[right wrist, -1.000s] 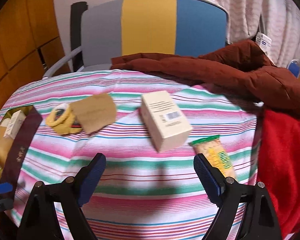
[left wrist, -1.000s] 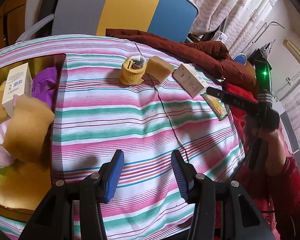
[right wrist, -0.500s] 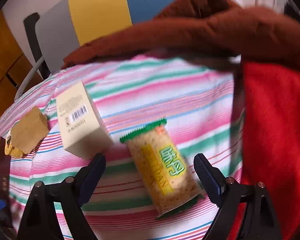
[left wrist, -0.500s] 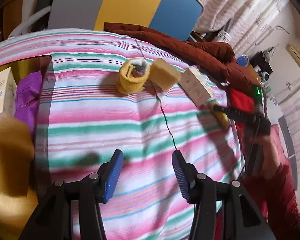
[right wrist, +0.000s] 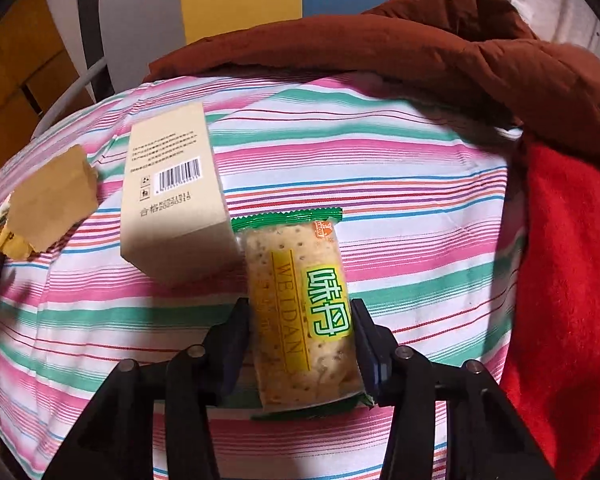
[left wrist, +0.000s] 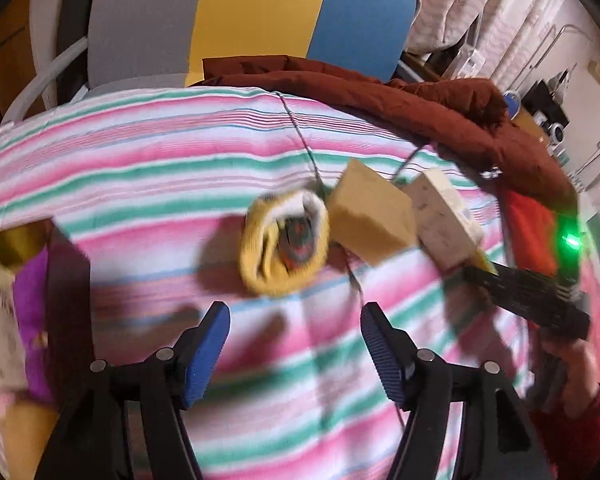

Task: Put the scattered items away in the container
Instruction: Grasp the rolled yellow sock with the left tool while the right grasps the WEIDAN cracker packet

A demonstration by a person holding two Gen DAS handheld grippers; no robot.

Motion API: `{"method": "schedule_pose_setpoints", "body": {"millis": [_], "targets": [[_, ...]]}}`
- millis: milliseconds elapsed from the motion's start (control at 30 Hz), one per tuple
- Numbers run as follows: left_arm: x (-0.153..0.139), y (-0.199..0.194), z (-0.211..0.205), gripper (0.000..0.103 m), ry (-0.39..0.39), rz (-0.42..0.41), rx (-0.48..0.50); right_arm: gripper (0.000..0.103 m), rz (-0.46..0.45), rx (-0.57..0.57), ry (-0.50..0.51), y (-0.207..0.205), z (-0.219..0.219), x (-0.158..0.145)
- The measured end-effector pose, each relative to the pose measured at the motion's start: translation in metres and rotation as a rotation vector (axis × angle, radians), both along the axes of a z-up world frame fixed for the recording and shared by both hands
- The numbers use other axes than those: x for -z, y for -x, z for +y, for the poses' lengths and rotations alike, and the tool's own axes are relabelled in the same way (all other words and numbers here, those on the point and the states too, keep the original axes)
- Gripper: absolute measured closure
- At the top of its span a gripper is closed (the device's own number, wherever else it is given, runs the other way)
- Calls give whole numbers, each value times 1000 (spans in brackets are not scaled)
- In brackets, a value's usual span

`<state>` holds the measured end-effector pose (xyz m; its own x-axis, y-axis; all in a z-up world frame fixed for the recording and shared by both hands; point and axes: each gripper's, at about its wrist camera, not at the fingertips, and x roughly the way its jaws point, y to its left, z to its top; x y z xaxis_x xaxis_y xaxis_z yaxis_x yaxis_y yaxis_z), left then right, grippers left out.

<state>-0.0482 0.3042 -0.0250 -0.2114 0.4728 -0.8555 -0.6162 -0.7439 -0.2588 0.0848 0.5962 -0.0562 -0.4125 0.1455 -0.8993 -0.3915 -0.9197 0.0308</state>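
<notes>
The right gripper point(right wrist: 302, 332) has just been closing, and its pads now press both long sides of a cracker packet point(right wrist: 300, 312) with a green and yellow label, which lies on the striped cloth point(right wrist: 400, 168) of the tabletop. The right wrist view alone makes this grip plain. Touching the packet's far left corner is a cream carton point(right wrist: 172, 196) with a barcode; further left lie a tan sponge block point(right wrist: 54, 200) and, at the edge, a bit of yellow sock.

The left wrist view is blurred. The left gripper point(left wrist: 296, 344) has just been opening; its jaws stand wide over bare cloth with nothing between them. Just beyond them sits the rolled yellow sock point(left wrist: 282, 244), with the sponge block and carton to its right. Only this view shows the container point(left wrist: 66, 280) at the left edge, holding a purple item point(left wrist: 30, 304) and a box, and at far right the right gripper seen from outside, a green light point(left wrist: 570, 240) glowing on it.
</notes>
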Motion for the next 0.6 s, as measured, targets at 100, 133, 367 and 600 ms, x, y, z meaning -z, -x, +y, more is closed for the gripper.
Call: {"method": "schedule_pose_setpoints", "body": {"millis": [100, 133, 367, 600], "targets": [[6, 11, 13, 34, 35, 27, -6, 53, 0, -3, -2, 1, -2, 0], [8, 13, 16, 34, 47, 43, -9, 53, 0, -3, -1, 1, -2, 0], [26, 8, 23, 68, 64, 58, -1, 53, 2, 1, 6, 3, 2, 1], [32, -11, 21, 76, 70, 124, 30, 54, 9, 10, 11, 2, 4, 0]]}}
